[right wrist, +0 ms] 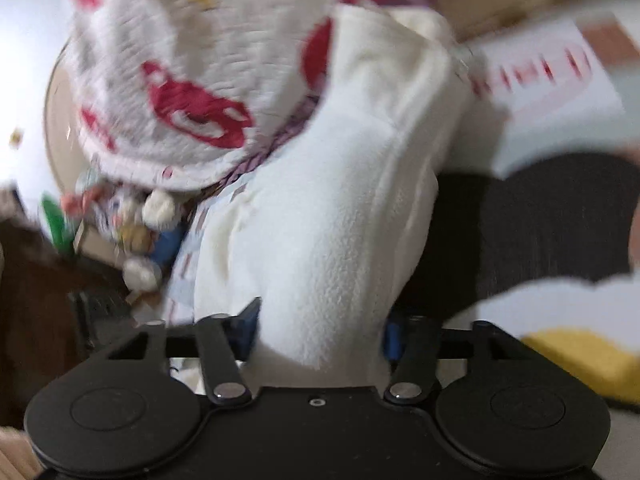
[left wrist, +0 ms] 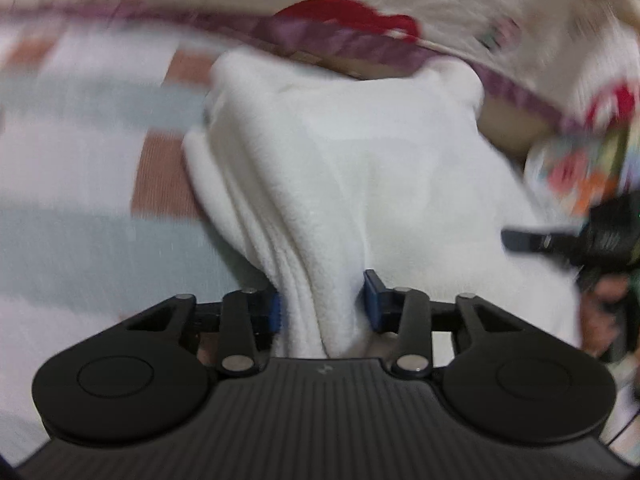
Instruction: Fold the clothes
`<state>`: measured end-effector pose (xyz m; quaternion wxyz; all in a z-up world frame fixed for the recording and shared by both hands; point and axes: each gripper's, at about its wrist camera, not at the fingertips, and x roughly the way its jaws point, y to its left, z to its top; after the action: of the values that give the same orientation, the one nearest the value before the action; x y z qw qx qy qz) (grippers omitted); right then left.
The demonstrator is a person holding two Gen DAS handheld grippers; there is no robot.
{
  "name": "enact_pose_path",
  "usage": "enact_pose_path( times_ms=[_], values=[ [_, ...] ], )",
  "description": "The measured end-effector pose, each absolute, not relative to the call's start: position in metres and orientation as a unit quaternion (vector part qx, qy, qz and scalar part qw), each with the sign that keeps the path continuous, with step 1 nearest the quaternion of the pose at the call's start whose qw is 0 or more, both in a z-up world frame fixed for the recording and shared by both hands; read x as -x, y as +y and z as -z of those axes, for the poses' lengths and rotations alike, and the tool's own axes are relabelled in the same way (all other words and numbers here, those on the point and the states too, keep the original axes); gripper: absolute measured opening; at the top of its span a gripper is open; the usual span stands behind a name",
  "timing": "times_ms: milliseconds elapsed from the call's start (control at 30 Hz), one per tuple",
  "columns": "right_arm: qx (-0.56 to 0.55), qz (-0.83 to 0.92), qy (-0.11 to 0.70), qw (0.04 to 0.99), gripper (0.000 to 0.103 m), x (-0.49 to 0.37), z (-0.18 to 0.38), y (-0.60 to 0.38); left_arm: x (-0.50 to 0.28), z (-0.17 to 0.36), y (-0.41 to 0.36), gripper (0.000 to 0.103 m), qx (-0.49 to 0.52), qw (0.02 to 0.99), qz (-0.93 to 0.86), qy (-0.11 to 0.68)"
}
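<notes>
A white fleece garment (left wrist: 344, 168) stretches away from my left gripper (left wrist: 324, 304), whose blue-padded fingers (left wrist: 374, 300) are shut on a bunched fold of it. In the right wrist view the same white fleece garment (right wrist: 340, 208) rises from my right gripper (right wrist: 320, 328), which is shut on another thick fold. The other gripper (left wrist: 560, 240) shows at the right edge of the left wrist view, dark and blurred, with a hand behind it. Both views are motion-blurred.
A cream blanket with red prints and a purple edge (left wrist: 340, 24) lies behind the garment, also seen as the cream blanket (right wrist: 172, 80). A striped sheet (left wrist: 80, 200) is under it. A plush toy (right wrist: 132, 220), a dark sleeve (right wrist: 520, 220) and a yellow cloth (right wrist: 580, 356) are nearby.
</notes>
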<state>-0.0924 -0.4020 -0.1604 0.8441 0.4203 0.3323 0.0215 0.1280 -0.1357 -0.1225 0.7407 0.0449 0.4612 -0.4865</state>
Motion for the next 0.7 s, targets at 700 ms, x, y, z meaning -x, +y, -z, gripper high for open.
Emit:
enact_pose_path(
  times_ms=[700],
  values=[
    [-0.406, 0.052, 0.341, 0.847, 0.082, 0.118, 0.161, -0.403, -0.15, 0.152, -0.153, 0.054, 0.034, 0.669, 0.516, 0.534]
  ],
)
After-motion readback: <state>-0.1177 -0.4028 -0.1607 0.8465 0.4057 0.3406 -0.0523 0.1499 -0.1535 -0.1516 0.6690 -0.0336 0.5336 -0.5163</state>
